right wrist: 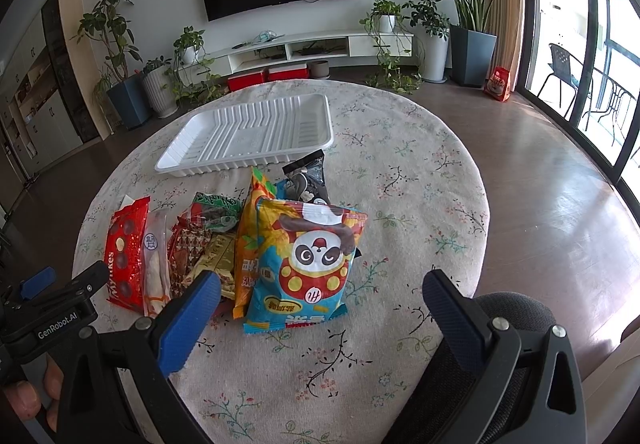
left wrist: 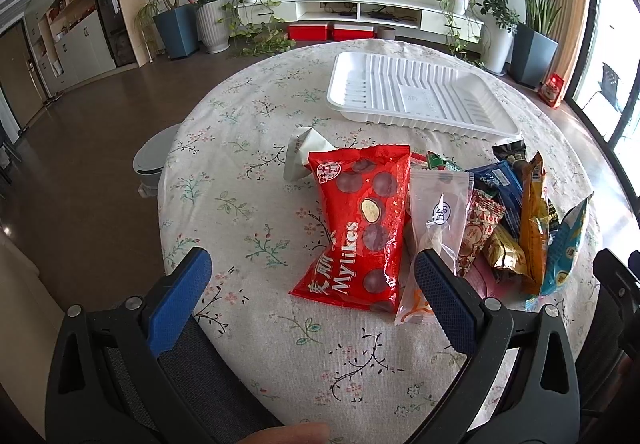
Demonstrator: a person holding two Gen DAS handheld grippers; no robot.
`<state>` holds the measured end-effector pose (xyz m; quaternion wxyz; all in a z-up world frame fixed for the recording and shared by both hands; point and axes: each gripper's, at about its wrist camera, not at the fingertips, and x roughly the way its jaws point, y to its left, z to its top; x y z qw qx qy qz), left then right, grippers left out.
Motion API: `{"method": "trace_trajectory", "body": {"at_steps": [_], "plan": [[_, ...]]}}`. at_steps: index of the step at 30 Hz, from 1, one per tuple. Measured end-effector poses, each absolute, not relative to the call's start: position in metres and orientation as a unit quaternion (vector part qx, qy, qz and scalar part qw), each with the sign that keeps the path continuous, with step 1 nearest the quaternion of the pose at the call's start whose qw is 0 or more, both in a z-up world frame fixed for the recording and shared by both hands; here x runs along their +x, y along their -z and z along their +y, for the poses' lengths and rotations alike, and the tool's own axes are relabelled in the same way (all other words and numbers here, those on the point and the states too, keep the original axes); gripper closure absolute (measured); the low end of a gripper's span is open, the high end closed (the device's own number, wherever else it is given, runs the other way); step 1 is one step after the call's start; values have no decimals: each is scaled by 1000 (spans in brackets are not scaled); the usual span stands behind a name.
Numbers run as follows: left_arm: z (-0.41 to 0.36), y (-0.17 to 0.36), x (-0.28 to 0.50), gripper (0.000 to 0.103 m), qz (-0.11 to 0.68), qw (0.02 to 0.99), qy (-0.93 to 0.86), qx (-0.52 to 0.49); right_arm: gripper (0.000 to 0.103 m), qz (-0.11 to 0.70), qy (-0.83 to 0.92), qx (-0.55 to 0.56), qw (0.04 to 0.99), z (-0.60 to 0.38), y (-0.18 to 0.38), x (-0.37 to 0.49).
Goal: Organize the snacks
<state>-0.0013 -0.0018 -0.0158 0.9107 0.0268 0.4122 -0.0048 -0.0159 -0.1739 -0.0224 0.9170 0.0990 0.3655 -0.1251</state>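
A pile of snack packets lies on the round table. A red Mylikes bag (left wrist: 358, 228) lies at its left, with a clear packet (left wrist: 434, 232) beside it. A blue panda bag (right wrist: 310, 264) and an orange bag (right wrist: 252, 240) stand at the right. An empty white tray (left wrist: 416, 94) sits behind the pile; it also shows in the right wrist view (right wrist: 248, 134). My left gripper (left wrist: 312, 264) is open, just short of the Mylikes bag. My right gripper (right wrist: 320, 290) is open, just short of the panda bag. Both are empty.
The table (left wrist: 248, 212) has a floral cloth. A folded white paper packet (left wrist: 302, 156) lies behind the Mylikes bag. A grey bin (left wrist: 154, 160) stands on the floor left of the table. A mesh chair back (right wrist: 500, 324) is at the near edge. Plants and a TV stand line the far wall.
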Motion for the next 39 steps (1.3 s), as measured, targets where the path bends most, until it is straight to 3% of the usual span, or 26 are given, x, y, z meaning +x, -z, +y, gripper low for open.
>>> {"method": "trace_trajectory", "body": {"at_steps": [16,23,26,30,39], "plan": [[-1,18,-1,0,415,910,11,22,0,369,124,100,916,-171,26,-19],[18,26,-4,0,394,908,141,-39,0,351,101,129,922,-181,29,-23],[25,41,-6,0,429,894,130,-20,0,341,89,169,920,-188,36,-26],[52,36,0,0,412,898,120,-94,1,359,71,190,911,-196,47,-23],[9,44,42,0,439,890,122,23,16,387,62,163,905,-208,48,-15]]}}
